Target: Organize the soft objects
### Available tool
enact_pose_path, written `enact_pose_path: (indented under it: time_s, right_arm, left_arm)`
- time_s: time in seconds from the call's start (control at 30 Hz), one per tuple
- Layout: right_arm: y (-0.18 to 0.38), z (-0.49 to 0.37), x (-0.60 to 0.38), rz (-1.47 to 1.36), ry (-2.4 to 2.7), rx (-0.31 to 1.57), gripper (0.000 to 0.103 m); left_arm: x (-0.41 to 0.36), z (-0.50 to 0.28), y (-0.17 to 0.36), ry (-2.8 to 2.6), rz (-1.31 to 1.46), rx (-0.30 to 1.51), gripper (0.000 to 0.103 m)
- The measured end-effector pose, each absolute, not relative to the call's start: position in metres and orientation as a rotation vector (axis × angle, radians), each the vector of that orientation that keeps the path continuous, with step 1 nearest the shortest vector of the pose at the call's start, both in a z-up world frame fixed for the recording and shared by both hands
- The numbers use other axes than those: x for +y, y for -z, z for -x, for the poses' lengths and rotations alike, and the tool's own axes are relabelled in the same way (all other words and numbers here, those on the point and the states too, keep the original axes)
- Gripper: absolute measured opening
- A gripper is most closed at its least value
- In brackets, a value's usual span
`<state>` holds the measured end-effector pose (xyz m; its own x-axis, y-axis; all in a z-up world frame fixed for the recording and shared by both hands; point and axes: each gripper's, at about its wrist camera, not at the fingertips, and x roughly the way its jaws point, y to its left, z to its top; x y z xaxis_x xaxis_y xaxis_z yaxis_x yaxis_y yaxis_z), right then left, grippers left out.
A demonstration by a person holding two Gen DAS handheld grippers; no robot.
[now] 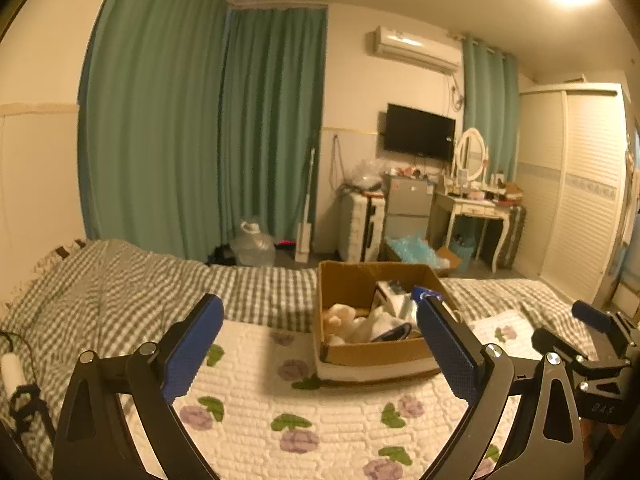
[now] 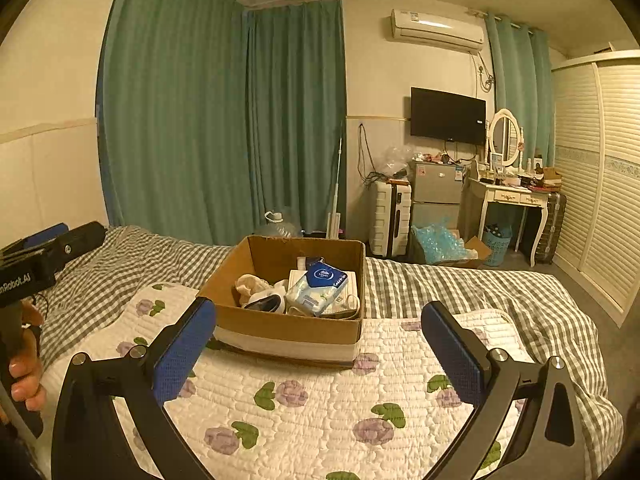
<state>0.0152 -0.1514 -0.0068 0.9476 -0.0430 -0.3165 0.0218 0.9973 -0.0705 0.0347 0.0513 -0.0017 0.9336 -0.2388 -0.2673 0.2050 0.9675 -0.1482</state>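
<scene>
A brown cardboard box (image 2: 280, 328) stands on the floral quilt (image 2: 312, 408) on the bed. In it lie a blue-and-white tissue pack (image 2: 318, 288), a beige plush toy (image 2: 250, 286), a dark-trimmed white slipper (image 2: 266, 303) and a white mask pack (image 2: 346, 300). The box also shows in the left wrist view (image 1: 372, 354), with the plush (image 1: 340, 320) inside. My left gripper (image 1: 320, 340) is open and empty, just short of the box. My right gripper (image 2: 318, 340) is open and empty, in front of the box. The right gripper also shows at the left view's right edge (image 1: 592, 332).
A grey checked blanket (image 2: 460, 288) covers the bed behind the quilt. Green curtains (image 2: 224, 120) hang behind. A suitcase (image 2: 390, 218), small fridge (image 2: 436, 196), dressing table (image 2: 514, 200) and wardrobe (image 2: 600, 184) stand at the far right. A hand holds the left gripper's handle (image 2: 24, 360).
</scene>
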Motion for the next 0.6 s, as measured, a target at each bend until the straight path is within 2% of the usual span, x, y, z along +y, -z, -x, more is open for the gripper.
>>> enact_pose_path:
  time_s: [0.6]
  right_arm:
    - [0.0074,-0.0096,-0.1560,0.055,0.058,0.323,0.103]
  left_arm:
    - [0.0442,-0.0281,0.0024,0.236,0.086,0.283,0.099]
